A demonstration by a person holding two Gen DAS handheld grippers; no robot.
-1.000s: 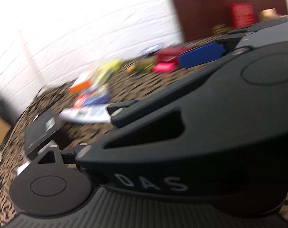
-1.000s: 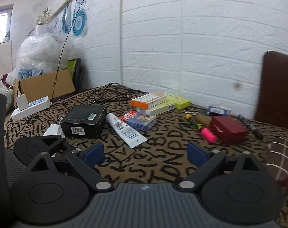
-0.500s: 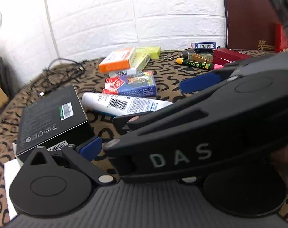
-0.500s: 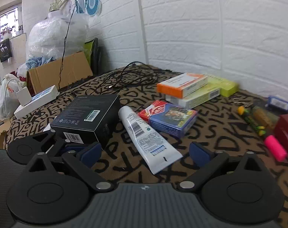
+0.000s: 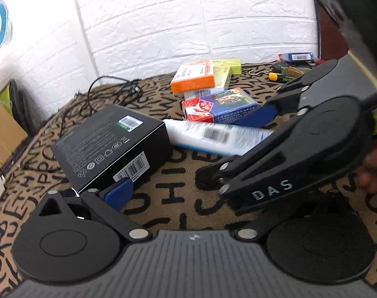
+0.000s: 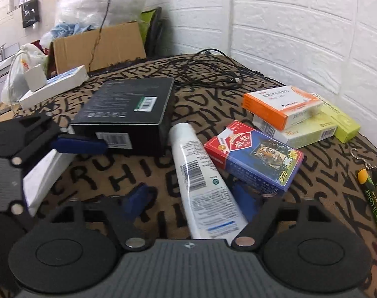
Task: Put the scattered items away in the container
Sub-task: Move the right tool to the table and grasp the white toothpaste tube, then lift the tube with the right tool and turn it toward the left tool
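My right claw (image 6: pixel 192 200) is low over the desk (image 6: pixel 143 159), whose cloth is brown with black letters, and its jaws are closing around the white tube (image 6: pixel 201 181). The tube lies flat between my two blue pads, its flat crimped end toward me and its round cap end pointing away toward the black box (image 6: pixel 129 109). I cannot tell whether the pads press on it: the right pad sits at or against the tube's edge, the left pad stands a little apart from it. Just right of the tube, touching or nearly so, lies the blue-and-red card pack (image 6: pixel 253 156); beyond that an orange box (image 6: pixel 280 106) rests on a pale yellow-green box (image 6: pixel 305 131).

My left claw (image 5: pixel 188 173) is spread wide and grips nothing. Its left pad (image 5: pixel 119 192) sits at the near corner of the black box (image 5: pixel 109 144); its right pad is hidden behind my right claw's body, which crosses in front of it. From the left wrist view the tube (image 5: pixel 213 136) lies between the black box and the card pack (image 5: pixel 220 106), its far end under my right claw.

A black cable (image 6: pixel 213 72) lies coiled at the back by the white brick wall. I see no container in either view.
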